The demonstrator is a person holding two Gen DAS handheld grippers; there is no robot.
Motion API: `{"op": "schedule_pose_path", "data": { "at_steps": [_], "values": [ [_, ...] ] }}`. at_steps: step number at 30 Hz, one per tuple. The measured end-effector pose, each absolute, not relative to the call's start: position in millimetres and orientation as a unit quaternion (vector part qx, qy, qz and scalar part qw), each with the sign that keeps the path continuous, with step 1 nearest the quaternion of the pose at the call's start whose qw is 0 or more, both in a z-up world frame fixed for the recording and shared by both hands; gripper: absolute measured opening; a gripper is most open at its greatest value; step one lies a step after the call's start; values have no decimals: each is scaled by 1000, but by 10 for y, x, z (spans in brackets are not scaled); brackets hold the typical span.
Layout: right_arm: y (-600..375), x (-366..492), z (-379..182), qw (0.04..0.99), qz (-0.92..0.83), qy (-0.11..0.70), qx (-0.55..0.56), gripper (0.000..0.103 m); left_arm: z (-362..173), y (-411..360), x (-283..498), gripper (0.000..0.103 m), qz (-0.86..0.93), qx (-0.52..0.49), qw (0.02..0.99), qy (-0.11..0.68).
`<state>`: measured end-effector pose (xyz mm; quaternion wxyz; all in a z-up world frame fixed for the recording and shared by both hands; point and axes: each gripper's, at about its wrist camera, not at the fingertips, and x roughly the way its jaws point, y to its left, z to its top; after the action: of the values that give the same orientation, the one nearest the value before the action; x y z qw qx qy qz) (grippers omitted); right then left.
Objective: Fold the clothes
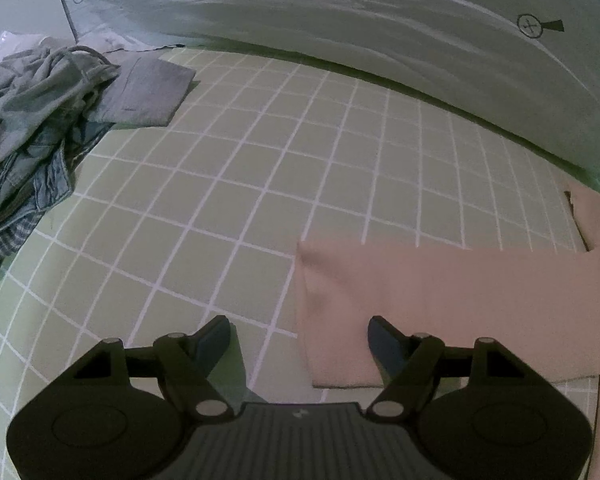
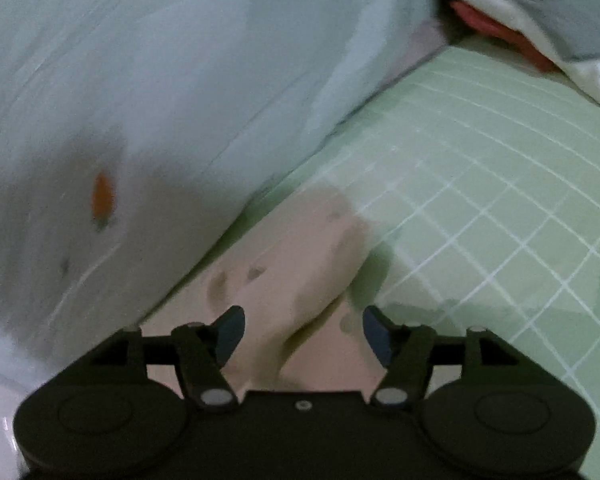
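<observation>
Both handheld grippers are tipped downward over a pale green mat (image 1: 260,184) printed with a white grid. The left gripper (image 1: 299,340) points steeply down at the near part of the mat. The right gripper (image 2: 303,330) is angled less steeply, and its view is smeared with blur.

One pink garment (image 1: 440,300) lies flat on the mat, folded into a neat-edged panel (a second strip of the same pink shows at the far right of the left view). Its left edge runs just inside the left gripper's span. In the right view the pink cloth (image 2: 284,248) is rumpled into soft ridges directly under the right gripper, near the mat's edge.

At the far left corner of the mat sits one loose pile of clothes (image 1: 36,120), greys and denim blues with a checked piece at the bottom; how many garments are in it I cannot tell. One folded grey item (image 1: 148,92) lies flat beside that pile. White wrinkled sheeting (image 1: 340,12) rises behind the mat.

The left gripper's two fingers (image 1: 216,340) stand wide apart with nothing between them; the right-hand one hangs over the pink panel, the other over bare mat. The right gripper's two fingers (image 2: 230,332) are also well apart, straddling a ridge of the pink cloth without pinching it.
</observation>
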<state>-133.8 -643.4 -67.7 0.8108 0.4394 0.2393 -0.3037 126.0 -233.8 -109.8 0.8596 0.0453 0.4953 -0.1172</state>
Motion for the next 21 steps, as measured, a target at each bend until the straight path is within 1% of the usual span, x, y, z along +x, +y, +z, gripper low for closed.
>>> {"op": "schedule_pose_path", "data": {
  "at_steps": [3,6,7,8,9,10,11,12,14,16,18,21],
  "values": [
    [-6666,-1225,-811,791,-310,229,475,68,-1095,-2356,1271,71,-120,52,861,491],
    [-6848,-1025,-947,782,-324,249,470,68,-1091,-2386,1285,61,-126,64,862,486],
    [-6893,-958,-987,779,-330,260,465,63,-1085,-2397,1289,54,-129,66,863,484],
    [-6942,-904,-1024,778,-325,267,467,57,-1080,-2406,1294,49,-131,68,863,482],
    [-6991,-850,-1061,777,-318,273,470,29,-1075,-2418,1300,45,-133,70,864,481],
    [-7028,-788,-1066,782,-307,279,466,11,-1071,-2436,1303,37,-135,71,864,480],
    [-7040,-709,-1003,796,-302,279,444,11,-1069,-2457,1304,30,-138,73,864,479],
    [-7048,-628,-930,812,-297,279,418,10,-1068,-2478,1301,27,-140,76,864,478],
    [-7060,-463,-791,840,-287,277,368,10,-1068,-2524,1281,18,-144,83,864,475],
    [-7051,-274,-671,863,-278,280,317,10,-1072,-2555,1251,18,-144,92,866,469],
    [-6978,-55,-641,882,-273,299,242,10,-1078,-2560,1229,18,-143,94,869,465],
    [-6934,230,-805,885,-266,335,185,10,-1081,-2517,1246,18,-142,78,869,468]
  ]
}}
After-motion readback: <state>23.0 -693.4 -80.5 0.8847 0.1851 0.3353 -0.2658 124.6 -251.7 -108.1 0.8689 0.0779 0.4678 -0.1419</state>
